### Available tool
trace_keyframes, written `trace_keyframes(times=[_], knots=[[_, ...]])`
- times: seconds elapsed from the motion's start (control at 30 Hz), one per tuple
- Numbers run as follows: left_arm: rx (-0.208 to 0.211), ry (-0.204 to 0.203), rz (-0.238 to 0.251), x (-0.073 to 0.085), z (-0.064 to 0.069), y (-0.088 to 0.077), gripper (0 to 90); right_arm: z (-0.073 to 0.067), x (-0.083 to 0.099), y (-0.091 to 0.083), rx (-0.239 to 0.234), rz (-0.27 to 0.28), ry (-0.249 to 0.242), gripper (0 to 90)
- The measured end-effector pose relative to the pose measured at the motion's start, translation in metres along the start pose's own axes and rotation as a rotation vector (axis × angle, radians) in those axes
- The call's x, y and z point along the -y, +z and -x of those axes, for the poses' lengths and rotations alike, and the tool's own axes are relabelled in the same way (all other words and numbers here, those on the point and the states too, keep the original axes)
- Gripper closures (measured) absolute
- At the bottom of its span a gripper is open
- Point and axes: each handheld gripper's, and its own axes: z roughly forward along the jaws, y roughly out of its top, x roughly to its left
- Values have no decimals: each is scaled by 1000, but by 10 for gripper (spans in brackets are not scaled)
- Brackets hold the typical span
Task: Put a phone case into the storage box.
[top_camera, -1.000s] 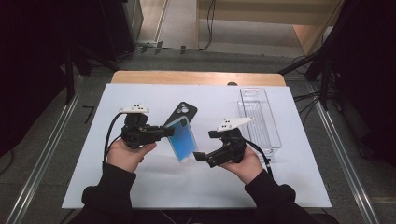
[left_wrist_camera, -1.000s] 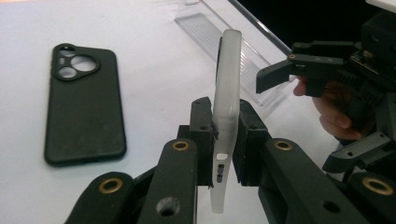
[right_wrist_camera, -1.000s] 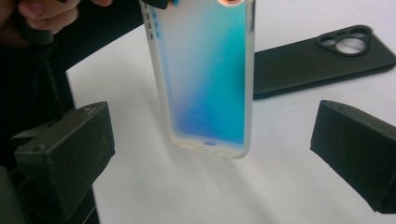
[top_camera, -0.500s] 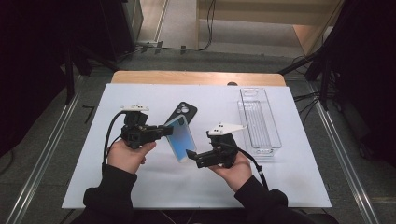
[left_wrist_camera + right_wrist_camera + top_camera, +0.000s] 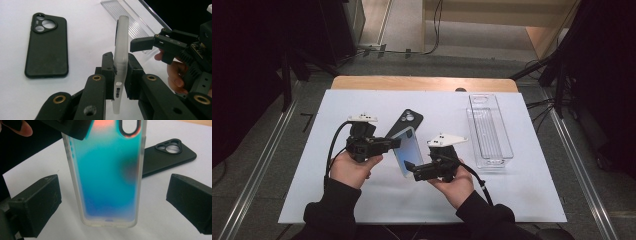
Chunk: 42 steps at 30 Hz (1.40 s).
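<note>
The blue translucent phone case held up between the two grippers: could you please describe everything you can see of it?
The phone case is frosted clear plastic with a blue-green sheen, orange near its dark-rimmed camera cutout. It stands on edge above the white table, clamped by the left gripper. The right gripper, jaws open, flanks its lower end without touching.

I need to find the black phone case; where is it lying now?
In the high view, the black phone case lies flat on the white table near the centre, just behind the iridescent phone case that the left gripper holds.
</note>
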Motion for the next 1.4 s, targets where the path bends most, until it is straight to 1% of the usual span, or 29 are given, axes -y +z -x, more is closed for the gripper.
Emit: trace_keyframes(times=[0.13,0.2,0.33,0.5,0.7,0.73,0.77,0.87,0.9,0.93,1.07,1.23,1.27,1.3,1.33,1.37,1.4], knots=[[9,-12,-13,1,3,4,810,-3,-1,2,13,5,-1,0],[7,-5,-17,2,5,6,811,-4,-2,3,23,9,1,0],[5,0,-15,4,9,8,811,-6,-3,5,18,6,-1,0],[17,1,-6,6,14,9,810,-7,-5,8,21,9,-8,0],[22,4,-13,8,18,11,810,-7,-6,10,34,11,-8,0],[23,4,-11,8,18,11,810,-7,-6,10,34,12,-7,11],[23,8,-13,8,19,12,810,-6,-6,10,30,15,-6,63],[31,6,-8,8,20,13,810,-6,-6,10,31,21,0,76],[31,7,-6,8,21,13,810,-5,-6,10,27,20,-5,130],[26,9,-6,8,21,13,809,-5,-6,9,14,25,-6,136],[24,11,-4,8,21,13,808,-5,-6,9,14,21,-12,150],[27,29,8,7,22,11,805,-6,-7,7,19,30,-19,154],[33,31,13,7,22,10,800,-6,-8,7,17,33,-20,154],[40,26,27,7,23,8,780,-5,-8,7,16,29,-18,155],[45,21,39,6,23,7,738,-5,-8,8,16,24,-17,155],[43,27,33,5,23,6,734,-4,-7,8,14,17,-16,155],[44,29,38,5,23,5,733,-4,-7,9,10,17,-10,155]])
